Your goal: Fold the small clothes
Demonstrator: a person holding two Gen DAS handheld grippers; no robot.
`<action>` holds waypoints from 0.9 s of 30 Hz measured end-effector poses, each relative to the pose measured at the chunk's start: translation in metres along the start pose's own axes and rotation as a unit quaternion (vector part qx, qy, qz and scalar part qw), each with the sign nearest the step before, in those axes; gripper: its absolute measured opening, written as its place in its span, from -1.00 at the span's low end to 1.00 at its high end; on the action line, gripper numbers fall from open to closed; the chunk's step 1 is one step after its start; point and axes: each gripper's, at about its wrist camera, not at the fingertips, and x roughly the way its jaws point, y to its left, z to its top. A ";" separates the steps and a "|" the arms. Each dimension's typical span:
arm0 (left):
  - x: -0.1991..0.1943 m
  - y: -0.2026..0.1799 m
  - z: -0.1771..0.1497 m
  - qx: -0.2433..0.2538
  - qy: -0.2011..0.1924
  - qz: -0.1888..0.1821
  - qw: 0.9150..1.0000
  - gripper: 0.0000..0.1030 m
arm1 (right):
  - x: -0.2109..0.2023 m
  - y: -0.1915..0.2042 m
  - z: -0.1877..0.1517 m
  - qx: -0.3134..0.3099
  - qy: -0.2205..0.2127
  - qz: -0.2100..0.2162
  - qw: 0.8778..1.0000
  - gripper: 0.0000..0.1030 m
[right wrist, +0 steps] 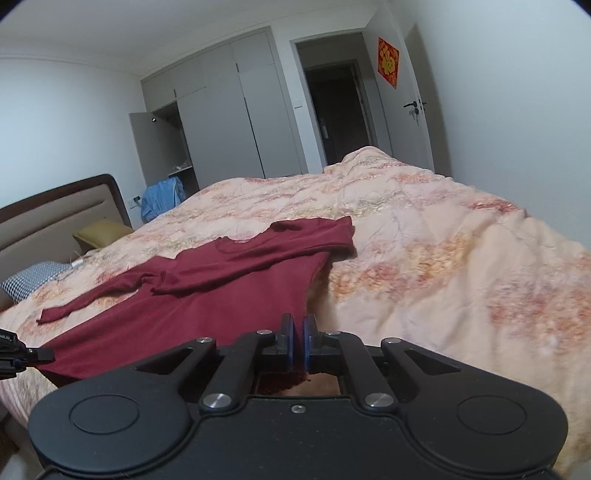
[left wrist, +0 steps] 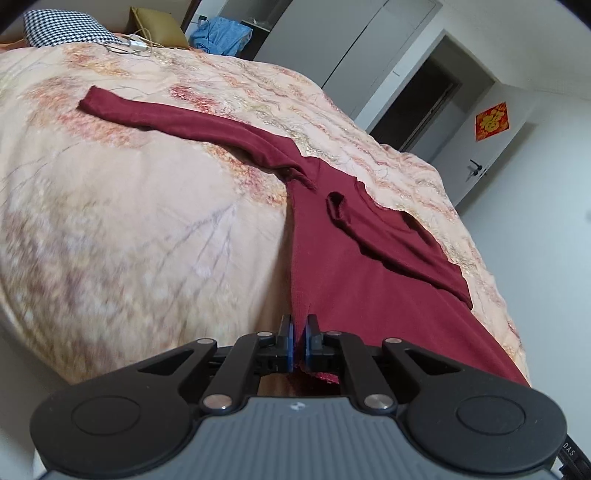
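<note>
Bed: floral quilt (right wrist: 424, 240) carries maroon top (left wrist: 354, 266), one sleeve folded across.
Left gripper (left wrist: 299, 326): clenched on hem corner at near edge.
Right gripper (right wrist: 298, 328): clenched on opposite hem corner, likely for lifting the hem.

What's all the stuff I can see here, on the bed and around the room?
Shirt: one, dark red, long-sleeved, spread on the bed, one sleeve folded across its body, the other stretched out.
Quilt: one, peach with a floral print, covering the bed.
Checked pillow: one, black and white, at the bed's head.
Cushion: one, olive yellow, by the headboard.
Blue cloth: one, beside the wardrobe.
Wardrobe: one, grey, one door open.
Door: one, white, open, with a red paper decoration.
Left gripper: black, blue pads, shut on the shirt's hem.
Right gripper: black, blue pads, shut on the hem's other corner.
</note>
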 end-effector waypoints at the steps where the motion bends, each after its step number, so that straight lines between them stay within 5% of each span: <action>1: -0.005 0.001 -0.007 -0.001 -0.002 -0.001 1.000 -0.90 | -0.007 -0.003 -0.002 -0.004 0.004 -0.002 1.000 -0.92; 9: -0.023 0.024 -0.059 -0.013 0.006 -0.002 1.000 -0.90 | -0.030 -0.010 -0.039 -0.033 0.034 -0.015 0.999 -0.92; 19: -0.017 0.032 -0.062 -0.010 0.006 0.004 1.000 -0.68 | -0.011 0.002 -0.058 -0.066 0.062 -0.027 0.996 -0.77; 22: -0.016 0.038 -0.060 -0.013 0.006 0.007 1.000 -0.20 | -0.004 -0.001 -0.062 -0.055 0.075 -0.025 0.995 -0.54; 26: -0.017 0.050 -0.049 -0.013 -0.011 0.019 1.000 0.42 | 0.009 0.001 -0.064 -0.055 0.077 -0.030 0.995 0.44; 27: -0.016 0.053 -0.043 -0.015 -0.015 0.025 0.999 0.48 | 0.012 0.003 -0.063 -0.055 0.073 -0.029 0.995 0.54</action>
